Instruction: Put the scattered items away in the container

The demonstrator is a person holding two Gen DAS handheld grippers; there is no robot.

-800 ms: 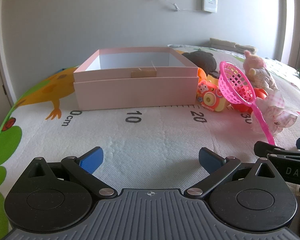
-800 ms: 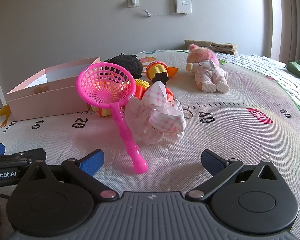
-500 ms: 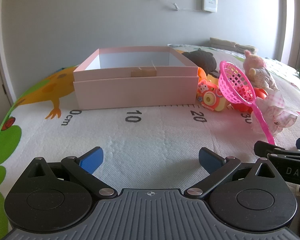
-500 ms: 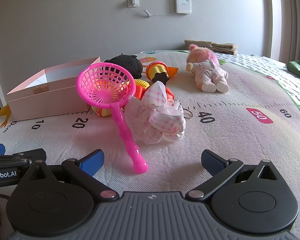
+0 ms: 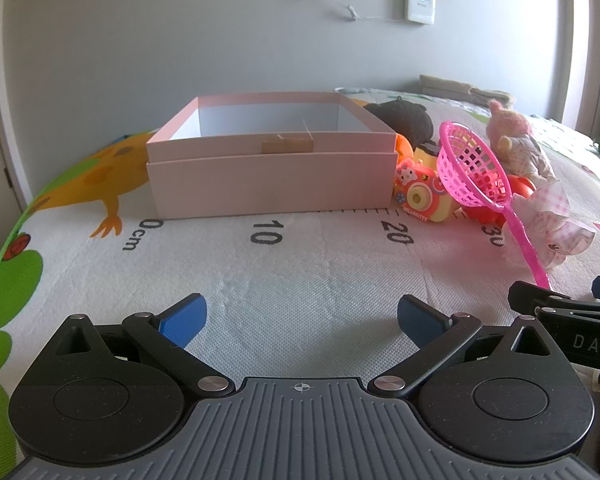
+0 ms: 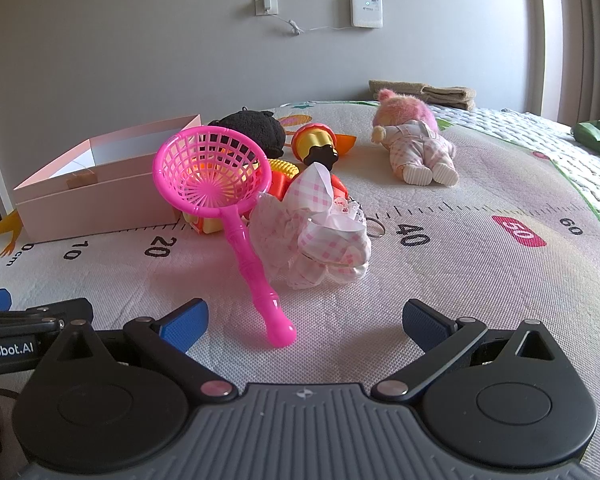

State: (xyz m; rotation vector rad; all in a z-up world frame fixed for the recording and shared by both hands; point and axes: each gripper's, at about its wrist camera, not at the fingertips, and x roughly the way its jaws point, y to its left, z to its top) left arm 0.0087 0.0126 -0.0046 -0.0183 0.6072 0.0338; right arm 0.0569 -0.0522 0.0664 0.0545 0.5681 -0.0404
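pink plastic scoop net (image 6: 216, 184) lay propped on the toy pile beside the open pink cardboard box (image 5: 272, 168), handle end just ahead of the right gripper (image 6: 305, 320), left of centre. both grippers spread wide, empty; left gripper (image 5: 302, 316) faced the box. judged best: pinch the handle low, lift clear of the checked fabric bundle (image 6: 316, 232).

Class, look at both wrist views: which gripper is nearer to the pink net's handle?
Right. The right gripper has the pink net handle tip lying just ahead between its open fingers; the left gripper sits off to the net's left, facing the pink box.
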